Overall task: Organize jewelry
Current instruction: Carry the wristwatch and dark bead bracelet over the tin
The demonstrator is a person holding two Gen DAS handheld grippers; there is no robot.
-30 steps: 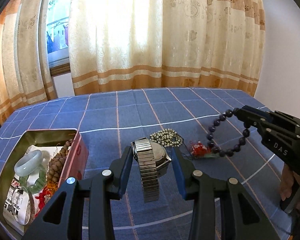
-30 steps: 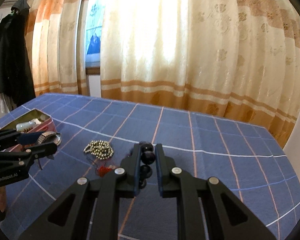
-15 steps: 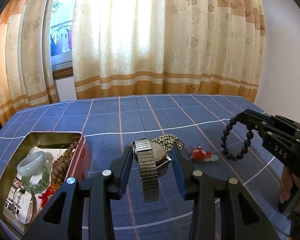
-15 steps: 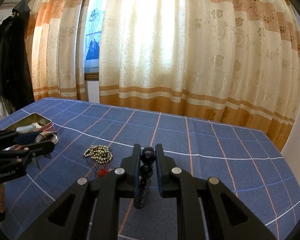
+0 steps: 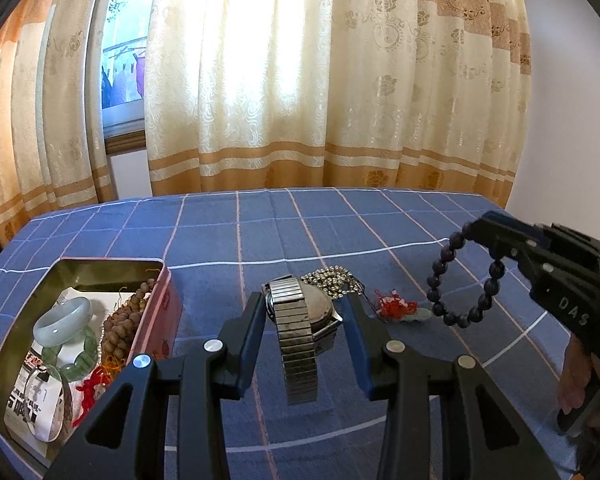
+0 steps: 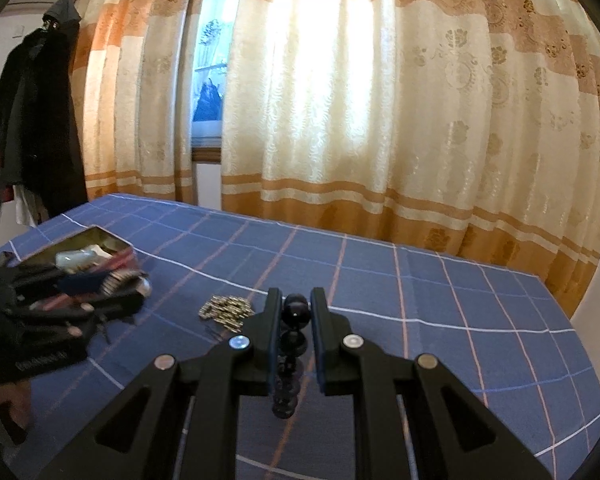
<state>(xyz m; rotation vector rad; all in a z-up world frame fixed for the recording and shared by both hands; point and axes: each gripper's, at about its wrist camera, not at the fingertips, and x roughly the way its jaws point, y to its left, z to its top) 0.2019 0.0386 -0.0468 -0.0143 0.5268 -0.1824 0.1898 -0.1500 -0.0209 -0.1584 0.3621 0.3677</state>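
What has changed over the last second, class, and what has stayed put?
The right gripper has lifted the dark bead bracelet off the cloth; it now hangs free. Unchanged: the left gripper still clamps the metal watch, and the gold chain, red charm and tin lie as before.

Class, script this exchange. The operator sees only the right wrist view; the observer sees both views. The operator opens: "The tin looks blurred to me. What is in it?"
Observer: The tin holds a pale jade bangle, among other pieces.
Operator: What is the left hand-held gripper carrying?
Observer: The left hand-held gripper is shut on a watch, whose metal band hangs below the fingers.
Operator: Is anything lying beside the gold bead chain?
Observer: A red knotted charm lies on the cloth between the chain and the dark bead bracelet hanging from the right hand-held gripper.
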